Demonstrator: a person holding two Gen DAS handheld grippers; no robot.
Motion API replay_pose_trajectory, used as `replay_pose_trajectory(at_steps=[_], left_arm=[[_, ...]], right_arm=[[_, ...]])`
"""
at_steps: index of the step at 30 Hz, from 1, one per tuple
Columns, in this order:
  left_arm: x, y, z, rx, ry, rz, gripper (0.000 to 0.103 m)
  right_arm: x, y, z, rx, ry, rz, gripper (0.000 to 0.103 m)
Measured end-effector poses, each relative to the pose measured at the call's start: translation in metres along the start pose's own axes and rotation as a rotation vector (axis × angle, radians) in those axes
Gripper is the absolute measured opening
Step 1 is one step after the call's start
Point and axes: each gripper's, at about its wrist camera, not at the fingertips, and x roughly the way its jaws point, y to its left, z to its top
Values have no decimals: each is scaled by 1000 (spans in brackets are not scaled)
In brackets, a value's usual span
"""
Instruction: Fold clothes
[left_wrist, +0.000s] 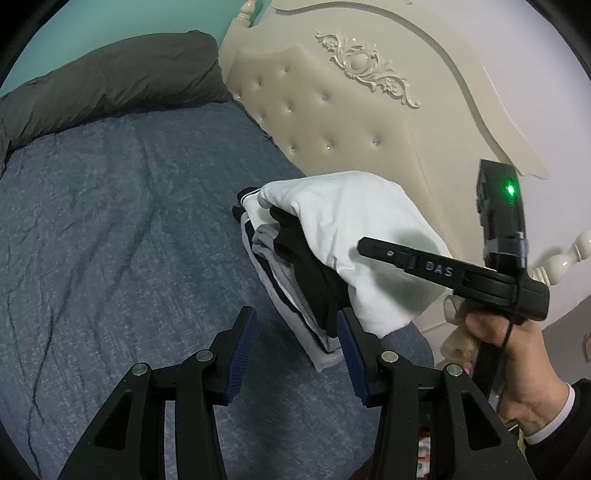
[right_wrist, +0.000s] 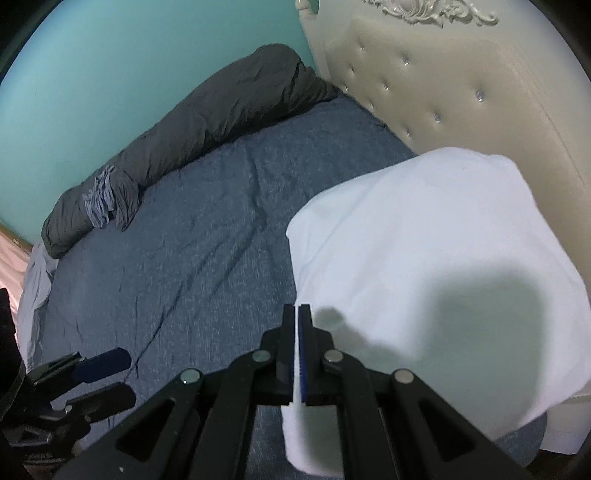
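Beside the headboard (left_wrist: 332, 110), the right hand-held gripper (right_wrist: 298, 314) pinches a white shirt (right_wrist: 424, 240) over the clothes pile (left_wrist: 295, 277); the left hand-held gripper (left_wrist: 295, 332) stands spread, empty.

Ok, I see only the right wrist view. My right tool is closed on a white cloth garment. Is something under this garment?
Observer: Yes. The white cloth garment is draped over a stack of folded clothes: black, grey, and white with dark stripes.
Operator: Where is the left tool relative to this stack?
Observer: The left tool is open. The stack's near corner shows beside one blue pad; I cannot tell if they touch.
Operator: Is the right tool powered?
Observer: A green light glows on the body of the right tool.
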Motion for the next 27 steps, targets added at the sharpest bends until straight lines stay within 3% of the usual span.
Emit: replay_pose_trajectory(at_steps=[8,27], left_arm=[[-6,3,-1,22,-10,0,50],[-32,12,-13,101,-55,0,55]], right_arm=[[-21,-4,-14,54,-115,-42,1],[-46,18,-55,104,-228,-102,1]])
